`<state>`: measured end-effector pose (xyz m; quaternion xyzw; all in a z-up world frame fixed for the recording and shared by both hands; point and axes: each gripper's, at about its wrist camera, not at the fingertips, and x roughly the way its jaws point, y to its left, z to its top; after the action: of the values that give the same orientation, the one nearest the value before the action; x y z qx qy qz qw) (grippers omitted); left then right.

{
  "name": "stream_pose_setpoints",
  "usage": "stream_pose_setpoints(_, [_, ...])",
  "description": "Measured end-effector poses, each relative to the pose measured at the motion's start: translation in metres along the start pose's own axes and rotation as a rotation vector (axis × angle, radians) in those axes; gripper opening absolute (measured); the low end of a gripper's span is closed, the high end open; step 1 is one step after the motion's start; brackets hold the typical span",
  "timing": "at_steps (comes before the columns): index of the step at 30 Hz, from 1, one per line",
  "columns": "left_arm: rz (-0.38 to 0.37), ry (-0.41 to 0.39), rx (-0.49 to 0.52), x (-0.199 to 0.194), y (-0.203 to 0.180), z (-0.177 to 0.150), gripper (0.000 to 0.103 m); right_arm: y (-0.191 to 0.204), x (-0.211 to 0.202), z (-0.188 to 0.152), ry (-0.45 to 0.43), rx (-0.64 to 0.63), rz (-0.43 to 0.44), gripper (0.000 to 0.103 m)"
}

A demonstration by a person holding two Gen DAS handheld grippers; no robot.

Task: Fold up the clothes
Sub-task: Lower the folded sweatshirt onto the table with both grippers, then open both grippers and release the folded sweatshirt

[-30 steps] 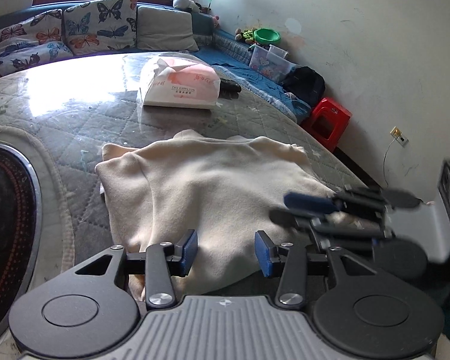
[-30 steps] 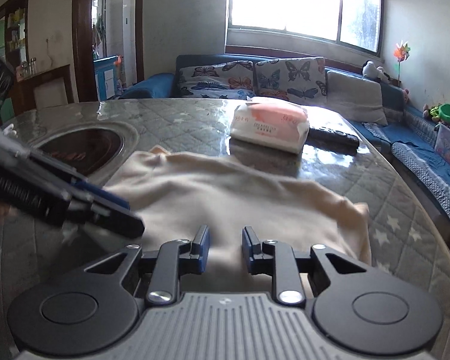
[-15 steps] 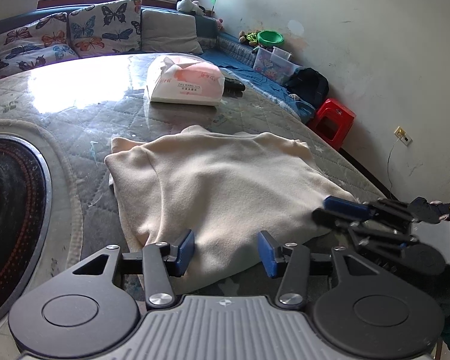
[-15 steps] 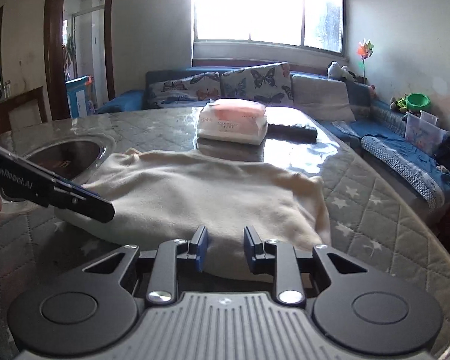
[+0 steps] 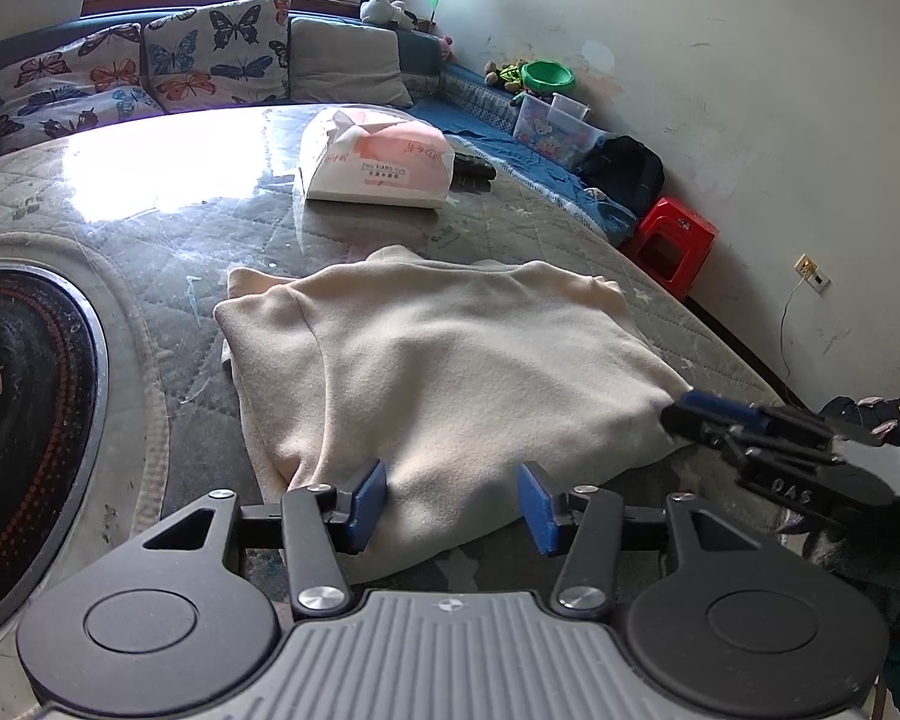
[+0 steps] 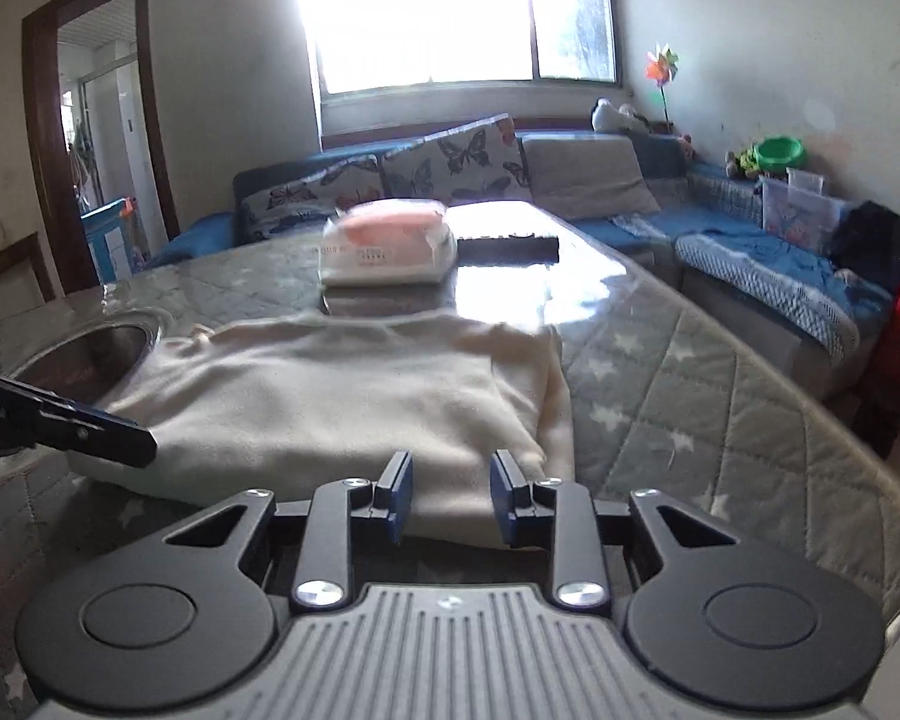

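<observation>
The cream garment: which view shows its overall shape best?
The left wrist view: it looks down on the cream garment, showing its full outline sharply. The right wrist view sees it low, foreshortened and slightly blurred.

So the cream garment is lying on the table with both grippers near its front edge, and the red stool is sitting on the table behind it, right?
Not quite. The red stool stands on the floor beside the table, by the wall, as the left wrist view shows. The cream garment does lie on the table, with the left gripper and right gripper near its front edge.
</observation>
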<state>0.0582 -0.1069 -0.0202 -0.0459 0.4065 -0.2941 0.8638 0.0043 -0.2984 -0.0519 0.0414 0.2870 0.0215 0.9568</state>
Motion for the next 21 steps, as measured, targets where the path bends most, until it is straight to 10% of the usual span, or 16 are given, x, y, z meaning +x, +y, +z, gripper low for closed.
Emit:
stream_pose_setpoints(8, [0.008,-0.003,0.003,-0.008,-0.005,-0.001,0.06,0.008,-0.015,0.002,-0.036,-0.005,0.024,0.052])
stream_pose_setpoints(21, [0.032,-0.056,0.059,-0.038,-0.023,-0.017,0.1,0.028,-0.039,-0.005,-0.074,-0.013,0.007,0.097])
